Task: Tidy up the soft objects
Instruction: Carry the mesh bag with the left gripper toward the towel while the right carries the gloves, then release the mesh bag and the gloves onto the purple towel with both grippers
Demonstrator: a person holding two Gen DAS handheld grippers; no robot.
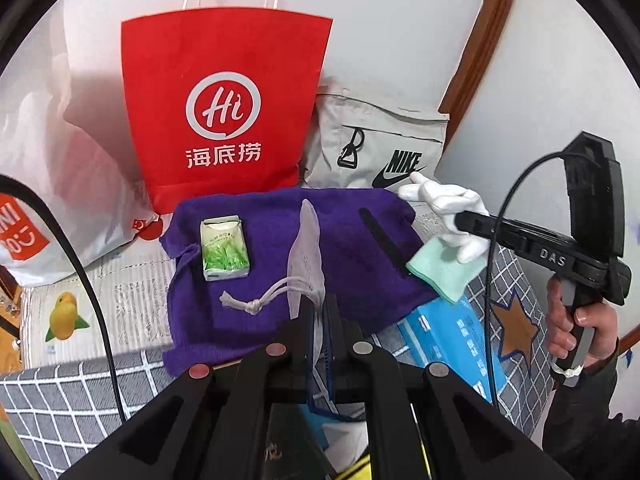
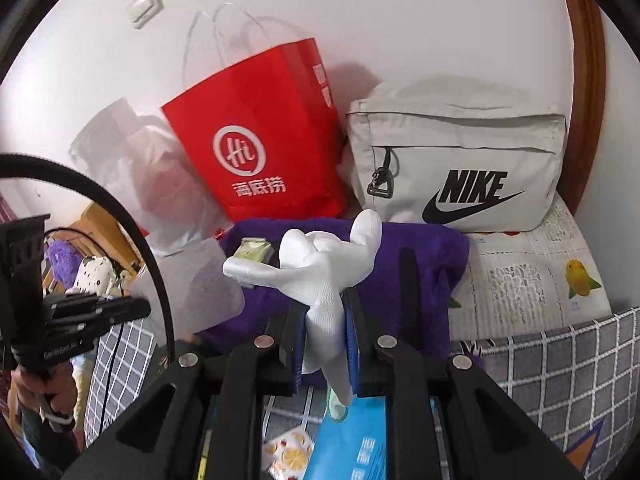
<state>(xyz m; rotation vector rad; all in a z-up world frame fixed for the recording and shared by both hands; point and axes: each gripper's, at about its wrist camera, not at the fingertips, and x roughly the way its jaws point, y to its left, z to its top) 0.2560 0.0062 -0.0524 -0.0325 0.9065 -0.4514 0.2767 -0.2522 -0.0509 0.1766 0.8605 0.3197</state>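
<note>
The left gripper (image 1: 320, 312) is clamped on a sheer white mesh drawstring pouch (image 1: 306, 248), which stands up between its jaws at the centre of the left wrist view; the knotted white cord (image 1: 256, 300) trails toward 9 o'clock over a purple knitted cloth (image 1: 280, 240). On that cloth, at 10 o'clock from the pouch, lies a small green-and-white tissue pack (image 1: 225, 248).

The right gripper (image 2: 326, 320) is closed on the cuff of a white glove (image 2: 320, 268), whose stuffed-looking fingers splay toward 12 and 9 o'clock. The left view shows the same glove (image 1: 444, 204) from the side at 2 o'clock, pinched at the tip of the right tool, with a mint-green cloth (image 1: 444, 268) hanging just below it and the person's right hand (image 1: 576, 320) on the grip at 3 o'clock. Only the right view shows the left hand (image 2: 44, 388) and its tool at 8 o'clock, with the pouch (image 2: 192, 284) seen broad-side there.

Behind the cloth stand a red Haidilao paper bag (image 1: 224, 108) at 12 o'clock and a grey Nike bag (image 2: 456, 164); the right view shows the Nike bag whole, the left only its corner. A white plastic bag (image 1: 48, 184) at 9 o'clock and a blue box (image 1: 448, 344) at 4 o'clock show best from the left. Only the right view catches a wall switch (image 2: 145, 6) at 11 o'clock.
</note>
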